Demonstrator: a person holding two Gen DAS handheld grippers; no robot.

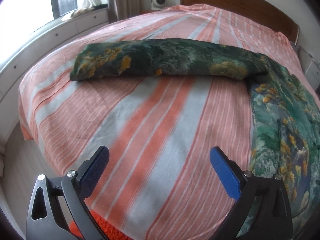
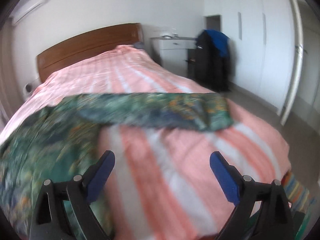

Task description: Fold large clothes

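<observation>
A large green garment with yellow flowers lies on the striped bed. In the left wrist view one long part (image 1: 170,60) is folded into a band across the bed, and the rest (image 1: 286,130) spreads down the right side. In the right wrist view, which is blurred, the band (image 2: 160,110) runs across the bed and the wider part (image 2: 46,140) lies at the left. My left gripper (image 1: 159,156) is open and empty above bare sheet. My right gripper (image 2: 162,160) is open and empty above the sheet, its left finger near the garment's edge.
The bed has a pink and grey striped sheet (image 1: 140,130) and a wooden headboard (image 2: 90,46). A window bench (image 1: 40,40) runs along the left. A white dresser (image 2: 174,48) and a dark chair with clothes (image 2: 212,60) stand at the bed's right.
</observation>
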